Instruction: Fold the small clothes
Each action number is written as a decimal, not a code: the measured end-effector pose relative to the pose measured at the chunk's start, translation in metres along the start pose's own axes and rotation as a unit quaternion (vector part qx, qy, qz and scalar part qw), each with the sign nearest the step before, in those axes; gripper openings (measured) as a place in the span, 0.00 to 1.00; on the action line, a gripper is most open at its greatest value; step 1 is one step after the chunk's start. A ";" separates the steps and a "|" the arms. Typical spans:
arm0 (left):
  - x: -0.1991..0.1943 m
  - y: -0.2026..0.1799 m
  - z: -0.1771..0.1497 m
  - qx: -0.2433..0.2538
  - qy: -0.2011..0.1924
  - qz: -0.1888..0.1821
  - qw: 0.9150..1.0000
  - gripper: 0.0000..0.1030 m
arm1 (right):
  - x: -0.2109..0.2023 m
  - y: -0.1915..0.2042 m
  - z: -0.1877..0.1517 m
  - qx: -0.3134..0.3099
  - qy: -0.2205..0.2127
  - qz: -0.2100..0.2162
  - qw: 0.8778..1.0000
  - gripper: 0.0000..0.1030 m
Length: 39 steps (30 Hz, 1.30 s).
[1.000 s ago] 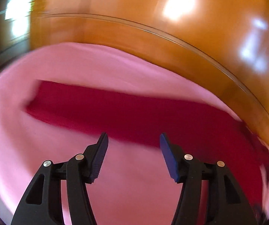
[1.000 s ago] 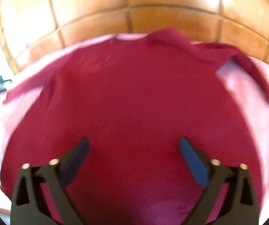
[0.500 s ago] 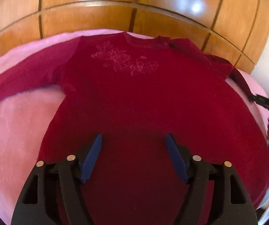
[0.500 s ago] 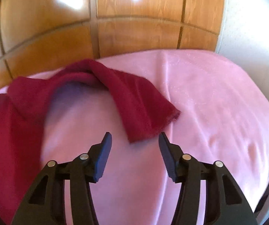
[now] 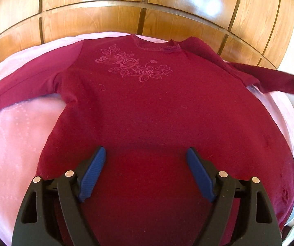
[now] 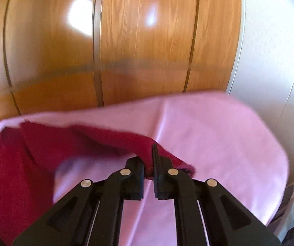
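One dark red long-sleeved top (image 5: 147,110) on a pink sheet (image 5: 13,143); whether the sheet covers a bed or a tabletop cannot be told. Front side up, neckline toward the wood-panelled wall (image 5: 126,16), hem nearest the left camera. One tone-on-tone rose embroidery (image 5: 133,65) on the chest, just below the neckline.

Two sleeves counted. One sleeve (image 5: 24,86) lies flat on the sheet, spread out to the viewer's left in the left wrist view. The other sleeve (image 6: 110,141) is lifted clear of the sheet near its cuff; in the left wrist view it stretches off to the far right edge, where a dark tip pinches its end.

Two tools. Left tool (image 5: 145,172): wide open, blue ribbed pads (image 5: 92,174) well apart, nothing between them, positioned over the lower body of the top near the hem. Contact with the fabric cannot be told.

Right tool (image 6: 149,164): closed tight on the raised sleeve's cuff, fabric squeezed between the two black fingers (image 6: 157,162), a little of the cuff edge showing beside them. Sleeve drapes from the grip back toward the garment body at the left of that view. Right view is motion-blurred. One pale wall (image 6: 269,61) stands right of the wood panels.
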<state>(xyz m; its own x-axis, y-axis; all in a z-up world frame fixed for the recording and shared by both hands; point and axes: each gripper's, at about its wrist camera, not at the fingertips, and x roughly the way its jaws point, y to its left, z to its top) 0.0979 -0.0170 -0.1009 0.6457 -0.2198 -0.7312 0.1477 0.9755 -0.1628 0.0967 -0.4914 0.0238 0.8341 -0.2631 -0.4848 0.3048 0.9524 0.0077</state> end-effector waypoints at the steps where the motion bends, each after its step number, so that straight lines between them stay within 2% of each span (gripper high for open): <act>1: 0.000 0.000 0.000 -0.001 0.000 -0.001 1.000 0.78 | -0.011 -0.009 0.010 0.009 -0.011 0.000 1.000 0.05; 3: -0.001 0.001 0.000 -0.001 0.001 -0.003 1.000 0.78 | -0.023 -0.025 0.026 0.026 -0.027 -0.006 0.999 0.05; 4: -0.001 0.002 0.000 -0.002 0.001 -0.004 1.000 0.78 | -0.024 -0.021 0.030 0.029 -0.029 -0.013 0.999 0.05; 6: -0.001 0.002 0.000 -0.002 0.001 -0.004 1.000 0.78 | -0.013 -0.035 0.036 0.041 -0.019 -0.035 0.998 0.05; 9: -0.001 0.001 0.000 -0.001 0.001 -0.003 1.000 0.78 | 0.021 -0.055 0.031 0.059 0.024 -0.066 0.996 0.05; 13: 0.000 0.000 0.001 0.000 0.003 -0.001 1.000 0.78 | 0.089 -0.089 -0.007 0.103 0.116 -0.099 0.983 0.05; 15: 0.000 -0.001 0.001 0.002 0.003 -0.001 1.000 0.79 | 0.110 -0.101 -0.021 0.122 0.140 -0.106 0.977 0.05; 17: 0.001 -0.002 0.001 0.003 0.004 0.001 1.000 0.79 | 0.120 -0.115 -0.030 0.152 0.144 -0.090 0.974 0.08; 18: 0.001 -0.002 0.001 0.003 0.005 0.001 1.000 0.80 | 0.121 -0.120 -0.033 0.167 0.140 -0.086 0.972 0.24; 19: 0.001 -0.003 0.002 0.003 0.005 0.002 1.000 0.80 | 0.116 -0.125 -0.038 0.191 0.129 -0.077 0.970 0.50; 20: 0.002 -0.003 0.002 0.003 0.005 0.003 1.000 0.80 | 0.107 -0.128 -0.041 0.207 0.120 -0.064 0.969 0.54; 22: 0.002 -0.003 0.002 0.003 0.005 0.004 1.000 0.80 | 0.098 -0.133 -0.048 0.234 0.113 -0.037 0.965 0.56; 24: 0.002 -0.003 0.001 0.003 0.004 0.003 1.000 0.80 | 0.084 -0.139 -0.061 0.276 0.108 -0.005 0.955 0.63; 26: 0.002 -0.003 0.002 0.004 0.005 0.003 1.000 0.80 | 0.073 -0.140 -0.080 0.319 0.111 0.045 0.940 0.63; 28: 0.002 -0.003 0.002 0.004 0.005 0.004 1.000 0.80 | 0.078 -0.132 -0.093 0.335 0.126 0.077 0.931 0.61; 30: 0.002 -0.003 0.002 0.005 0.006 0.005 1.000 0.80 | 0.089 -0.126 -0.097 0.334 0.132 0.082 0.929 0.58; 32: 0.003 -0.003 0.002 0.007 0.006 0.006 1.000 0.80 | 0.103 -0.128 -0.097 0.352 0.140 0.083 0.922 0.55; 33: 0.003 -0.003 0.002 0.007 0.006 0.007 1.000 0.80 | 0.113 -0.129 -0.097 0.360 0.144 0.084 0.918 0.51; 34: 0.003 -0.003 0.002 0.007 0.006 0.008 1.000 0.80 | 0.119 -0.128 -0.094 0.361 0.150 0.078 0.917 0.42; 35: 0.003 -0.003 0.001 0.007 0.006 0.008 1.000 0.80 | 0.125 -0.125 -0.090 0.354 0.157 0.070 0.919 0.35; 36: 0.003 -0.003 0.002 0.008 0.006 0.009 1.000 0.80 | 0.129 -0.123 -0.085 0.342 0.164 0.066 0.923 0.07; 39: 0.004 -0.003 0.001 0.008 0.007 0.008 1.000 0.81 | 0.133 -0.117 -0.062 0.272 0.138 0.018 0.952 0.05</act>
<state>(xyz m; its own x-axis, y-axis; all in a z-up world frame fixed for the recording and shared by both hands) 0.1009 -0.0210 -0.1022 0.6374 -0.2031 -0.7433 0.1491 0.9789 -0.1396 0.1436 -0.6283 -0.0954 0.7186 -0.1096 -0.6867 0.5342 0.7193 0.4442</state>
